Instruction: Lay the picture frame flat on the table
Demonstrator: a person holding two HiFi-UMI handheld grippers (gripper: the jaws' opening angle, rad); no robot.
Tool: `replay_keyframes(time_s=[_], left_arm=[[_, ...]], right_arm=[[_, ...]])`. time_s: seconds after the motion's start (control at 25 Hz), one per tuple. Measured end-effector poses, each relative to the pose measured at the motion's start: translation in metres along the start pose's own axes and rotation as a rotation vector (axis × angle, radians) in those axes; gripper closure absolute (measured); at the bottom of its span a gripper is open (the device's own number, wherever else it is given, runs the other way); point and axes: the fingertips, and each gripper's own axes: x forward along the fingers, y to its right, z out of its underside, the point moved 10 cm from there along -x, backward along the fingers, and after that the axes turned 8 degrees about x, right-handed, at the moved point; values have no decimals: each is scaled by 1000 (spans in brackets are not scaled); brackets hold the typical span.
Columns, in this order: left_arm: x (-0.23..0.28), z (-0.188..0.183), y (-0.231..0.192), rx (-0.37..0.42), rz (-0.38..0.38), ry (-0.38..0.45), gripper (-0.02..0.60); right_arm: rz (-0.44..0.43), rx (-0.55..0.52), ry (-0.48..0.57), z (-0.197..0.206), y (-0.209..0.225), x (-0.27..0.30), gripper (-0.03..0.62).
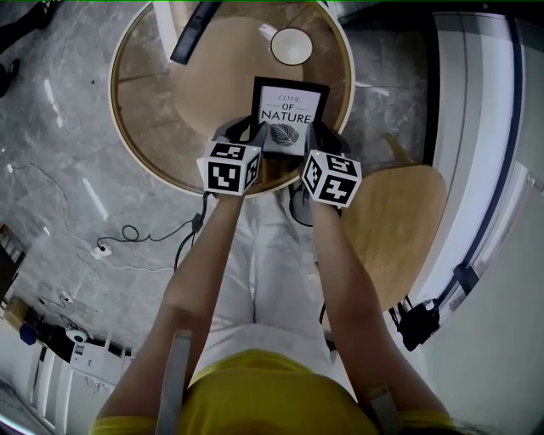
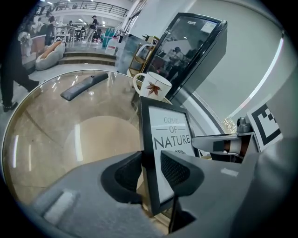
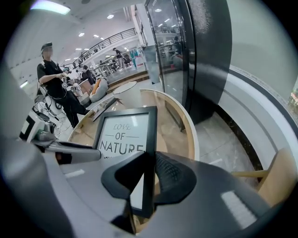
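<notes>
Bright, even indoor light, soft faint shadows, pale glare streaks on the glass tabletop point(image 2: 51, 135), ceiling lights point(image 3: 49, 5) blown out, both gripper views strongly fisheye with dark vignetted corners, picture frame point(image 2: 170, 135) sharp, nearest foreground softly blurred, head view slightly washed

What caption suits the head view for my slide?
Right tool grips the picture frame by one edge; the left tool, jaws opening, straddles the other edge, at the round table.

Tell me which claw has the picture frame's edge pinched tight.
The right claw: it clamps the right edge of the picture frame. The left claw is opening, with the frame's left edge loose between its jaws.
</notes>
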Motion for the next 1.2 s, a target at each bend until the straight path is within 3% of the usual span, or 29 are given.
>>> replay_keyframes(time_s=[0.76,0.96,1.12,1.2], left_arm=[[18,-1,2,21,-48,-100,456],[11,3,-1,11,-63,-87,443],[-6,2,0,25,-73,-56,445],[-21,0,4,53,-91,-29,506]], right_arm=[[74,56,-90,-3,8,19,523],[116,51,-102,-1,12,17,422],[118,51,-76,0,8,4,458],[109,47,-67,0,3,-8,491]])
